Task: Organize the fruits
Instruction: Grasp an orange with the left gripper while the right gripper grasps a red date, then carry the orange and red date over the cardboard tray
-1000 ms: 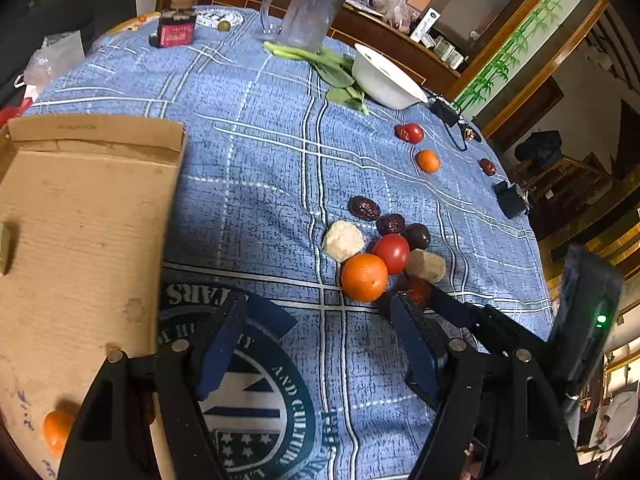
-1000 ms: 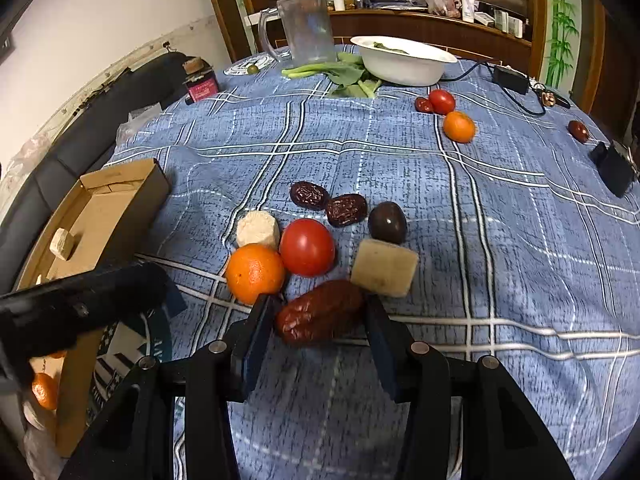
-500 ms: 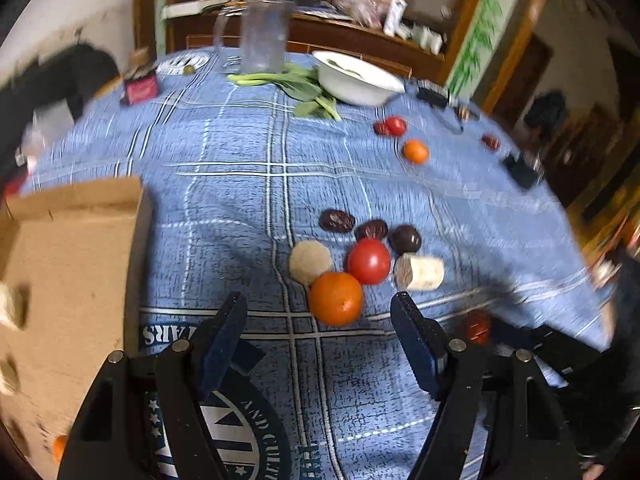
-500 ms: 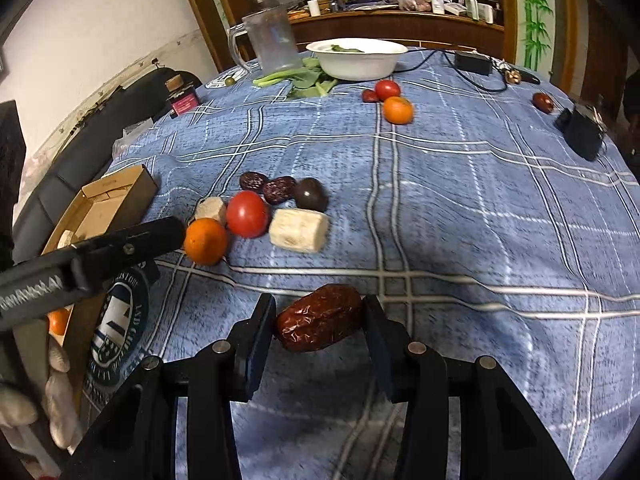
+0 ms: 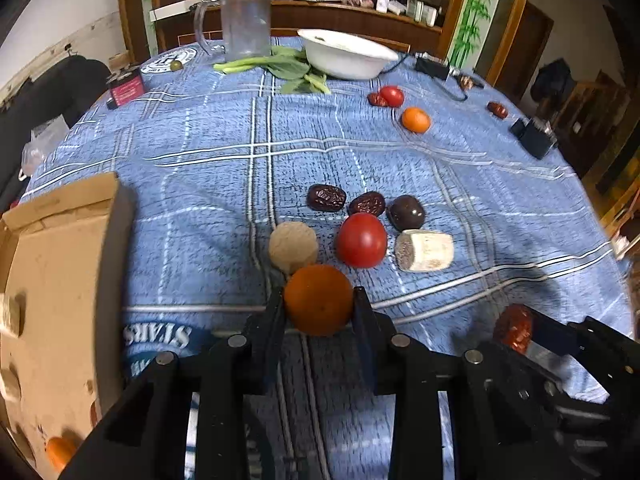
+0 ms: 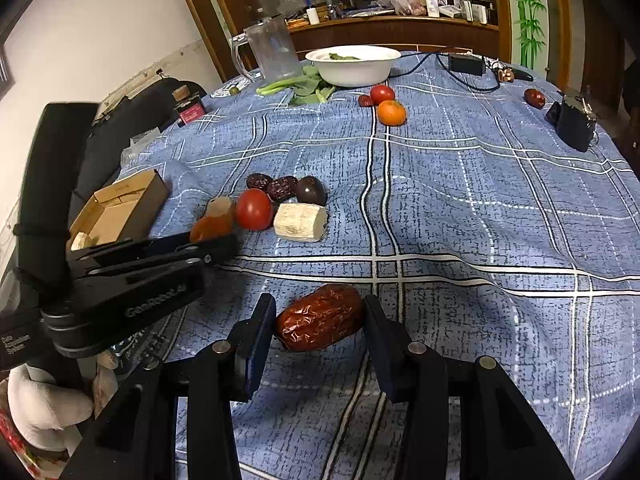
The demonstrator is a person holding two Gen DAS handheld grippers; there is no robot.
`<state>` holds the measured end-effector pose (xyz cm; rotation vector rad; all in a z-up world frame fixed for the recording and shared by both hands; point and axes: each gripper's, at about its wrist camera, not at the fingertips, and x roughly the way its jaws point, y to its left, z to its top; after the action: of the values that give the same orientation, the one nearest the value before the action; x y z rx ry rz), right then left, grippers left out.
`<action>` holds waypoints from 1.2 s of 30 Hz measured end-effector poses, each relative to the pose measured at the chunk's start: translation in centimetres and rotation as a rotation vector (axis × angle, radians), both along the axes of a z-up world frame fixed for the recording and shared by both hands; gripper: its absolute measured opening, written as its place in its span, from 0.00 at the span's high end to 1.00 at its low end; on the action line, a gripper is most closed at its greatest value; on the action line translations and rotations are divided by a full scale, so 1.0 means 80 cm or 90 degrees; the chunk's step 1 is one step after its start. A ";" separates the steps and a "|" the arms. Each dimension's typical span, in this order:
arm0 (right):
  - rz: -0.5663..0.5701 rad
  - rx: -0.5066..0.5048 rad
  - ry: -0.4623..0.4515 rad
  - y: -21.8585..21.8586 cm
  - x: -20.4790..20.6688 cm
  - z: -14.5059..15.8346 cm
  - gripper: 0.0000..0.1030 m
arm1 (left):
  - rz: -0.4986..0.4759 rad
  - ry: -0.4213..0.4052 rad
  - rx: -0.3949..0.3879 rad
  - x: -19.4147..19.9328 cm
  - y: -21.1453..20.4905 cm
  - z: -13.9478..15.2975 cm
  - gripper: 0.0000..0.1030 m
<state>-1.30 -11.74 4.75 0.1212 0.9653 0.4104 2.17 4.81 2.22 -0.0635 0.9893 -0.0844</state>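
Your left gripper point(image 5: 319, 312) is clamped on a round orange tangerine point(image 5: 319, 299), a black finger pressed to each side of it, just above the blue plaid tablecloth point(image 5: 208, 168). Your right gripper point(image 6: 319, 322) grips a wrinkled red-brown date point(image 6: 320, 317) between its fingers, lifted over the near edge of the cloth; from the left wrist view that same date point(image 5: 514, 328) shows at the lower right.

To the left of your left gripper sits the open brown cardboard box point(image 5: 60, 264), with a small orange fruit point(image 5: 59, 452) in its near corner.

Just beyond the held tangerine lies a round beige biscuit-like piece point(image 5: 293, 245), touching or almost touching it. Beside that stands a glossy red tomato point(image 5: 361, 240), and to its right a pale cream cylindrical chunk point(image 5: 425, 245) lying on its side. Behind these run two dark wrinkled dates point(image 5: 326, 197) and a smooth dark round fruit point(image 5: 406, 212), close together in a row.

Farther out on the right side are a second orange tangerine point(image 5: 416, 119), then a small red tomato point(image 5: 391, 95) touching another small date. A lone red date point(image 5: 497, 109) lies near a black box-shaped device point(image 5: 534, 139) at the right edge.

At the far end stand a white bowl point(image 5: 346, 58), green leafy stalks point(image 5: 280, 67), a clear glass jug point(image 5: 244, 24) and a small red-labelled jar point(image 5: 126, 89).
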 end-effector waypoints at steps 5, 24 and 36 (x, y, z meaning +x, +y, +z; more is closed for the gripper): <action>0.012 -0.004 -0.020 0.017 -0.013 0.023 0.54 | -0.002 -0.032 -0.036 -0.037 0.023 0.039 0.70; 0.204 0.000 -0.067 0.231 -0.063 0.085 0.53 | 0.194 -0.040 -0.036 -0.126 0.260 0.053 0.70; 0.281 -0.043 -0.029 0.326 -0.038 0.026 0.53 | 0.207 -0.009 -0.051 -0.111 0.287 0.025 0.69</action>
<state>-4.31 14.35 6.86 -0.1665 0.9576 0.7807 -6.67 27.75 4.19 -0.2960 0.9505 0.1737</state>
